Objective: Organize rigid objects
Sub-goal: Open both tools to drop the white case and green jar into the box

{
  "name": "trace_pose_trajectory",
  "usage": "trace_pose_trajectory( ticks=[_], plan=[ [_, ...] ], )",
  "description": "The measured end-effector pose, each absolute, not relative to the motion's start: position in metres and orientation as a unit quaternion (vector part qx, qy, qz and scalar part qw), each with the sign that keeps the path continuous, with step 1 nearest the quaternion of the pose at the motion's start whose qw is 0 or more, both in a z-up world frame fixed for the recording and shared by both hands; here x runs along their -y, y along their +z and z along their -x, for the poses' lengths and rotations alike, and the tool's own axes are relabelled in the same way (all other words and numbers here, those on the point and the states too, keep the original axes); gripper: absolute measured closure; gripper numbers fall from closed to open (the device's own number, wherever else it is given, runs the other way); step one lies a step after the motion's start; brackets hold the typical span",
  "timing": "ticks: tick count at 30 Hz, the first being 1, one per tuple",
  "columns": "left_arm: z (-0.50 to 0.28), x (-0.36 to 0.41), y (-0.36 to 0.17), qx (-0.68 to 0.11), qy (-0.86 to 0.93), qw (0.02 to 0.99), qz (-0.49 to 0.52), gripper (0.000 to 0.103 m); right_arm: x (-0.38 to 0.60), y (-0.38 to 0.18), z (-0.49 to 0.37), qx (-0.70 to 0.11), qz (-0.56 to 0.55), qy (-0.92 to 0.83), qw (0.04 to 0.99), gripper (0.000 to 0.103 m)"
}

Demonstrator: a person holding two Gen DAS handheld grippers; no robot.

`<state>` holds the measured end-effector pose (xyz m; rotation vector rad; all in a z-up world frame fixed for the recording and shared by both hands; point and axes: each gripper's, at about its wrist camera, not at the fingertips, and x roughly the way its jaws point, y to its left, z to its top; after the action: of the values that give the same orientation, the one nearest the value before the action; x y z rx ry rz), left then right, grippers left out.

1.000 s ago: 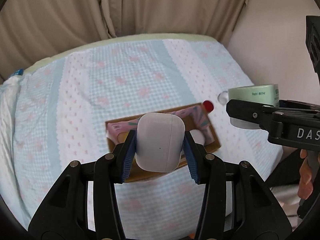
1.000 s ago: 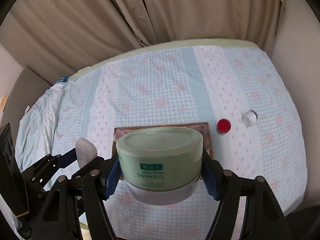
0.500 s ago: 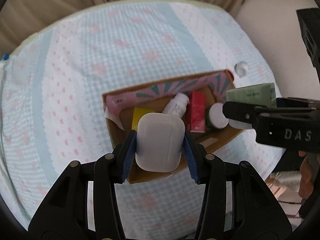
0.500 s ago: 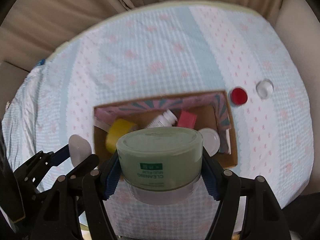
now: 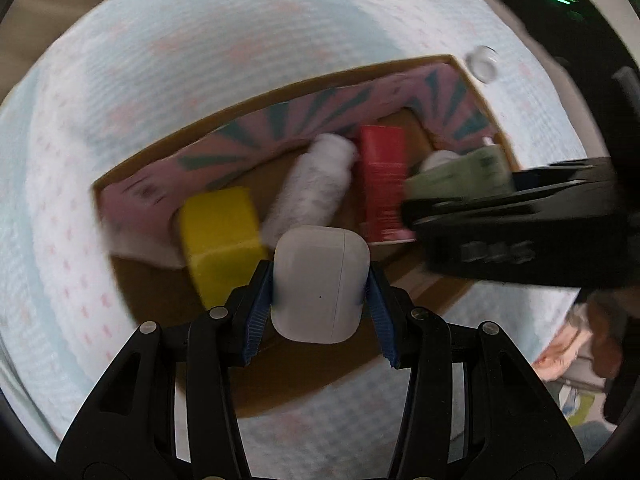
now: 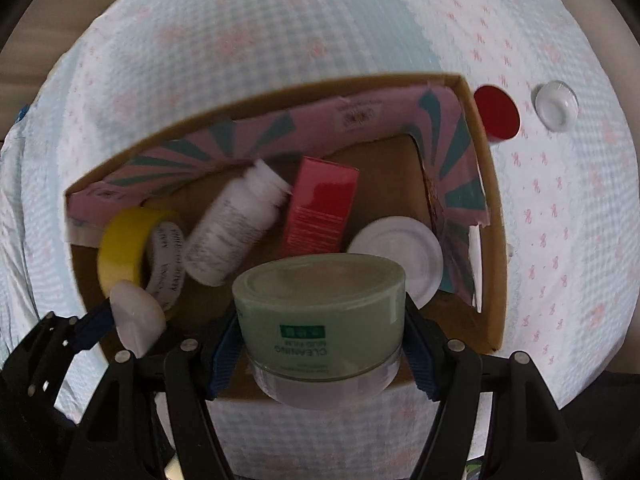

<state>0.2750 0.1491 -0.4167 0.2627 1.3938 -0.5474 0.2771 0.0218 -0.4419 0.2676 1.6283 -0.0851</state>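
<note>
Hovering over the open brown cardboard box (image 6: pixel 490 208) with the pink-and-teal lining, the left gripper (image 5: pixel 320 300) was clamped on a smooth white earbud case (image 5: pixel 320 284), and the right gripper (image 6: pixel 320 336) squeezed a pale green round cream jar (image 6: pixel 320 304). Inside the box lay a yellow tape roll (image 6: pixel 132 244), a white plastic bottle (image 6: pixel 236 228), a red carton (image 6: pixel 320 208) and a white round lid (image 6: pixel 400 256). Just outside on the checked cloth (image 6: pixel 280 32) sat a red cap (image 6: pixel 496 112) and a clear cap (image 6: pixel 554 106).

White earbud case (image 5: pixel 320 286) and green jar (image 6: pixel 320 312) above open box (image 6: pixel 486 216).
</note>
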Motion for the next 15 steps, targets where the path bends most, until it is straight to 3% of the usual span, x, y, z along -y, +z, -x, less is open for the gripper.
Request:
trace_pose_trajectory(
  ticks=[10, 11, 12, 13, 14, 15],
  plan=[
    [-0.284, -0.133, -0.418, -0.629, -0.262, 0.721, -0.124, 0.058, -0.011, -0.442, -0.281, -0.723, -0.115, -0.033, 0.680, 0.036],
    [-0.285, -0.133, -0.416, -0.628, -0.260, 0.723, -0.122, 0.041, -0.015, -0.440, -0.281, -0.721, -0.109, -0.033, 0.683, 0.036],
    [-0.285, -0.135, -0.413, -0.627, -0.257, 0.726, -0.121, 0.001, -0.016, -0.438, -0.280, -0.716, -0.102, -0.036, 0.690, 0.029],
    [-0.285, -0.136, -0.411, -0.623, -0.254, 0.730, -0.121, 0.002, -0.018, -0.434, -0.278, -0.705, -0.101, -0.036, 0.701, 0.018],
    [-0.285, -0.138, -0.410, -0.620, -0.254, 0.733, -0.119, 0.000, -0.017, -0.431, -0.277, -0.698, -0.101, -0.035, 0.708, 0.000],
    [-0.285, -0.139, -0.411, -0.621, -0.254, 0.733, -0.117, 0.000, -0.017, -0.428, -0.275, -0.693, -0.100, -0.034, 0.713, 0.000]
  ],
)
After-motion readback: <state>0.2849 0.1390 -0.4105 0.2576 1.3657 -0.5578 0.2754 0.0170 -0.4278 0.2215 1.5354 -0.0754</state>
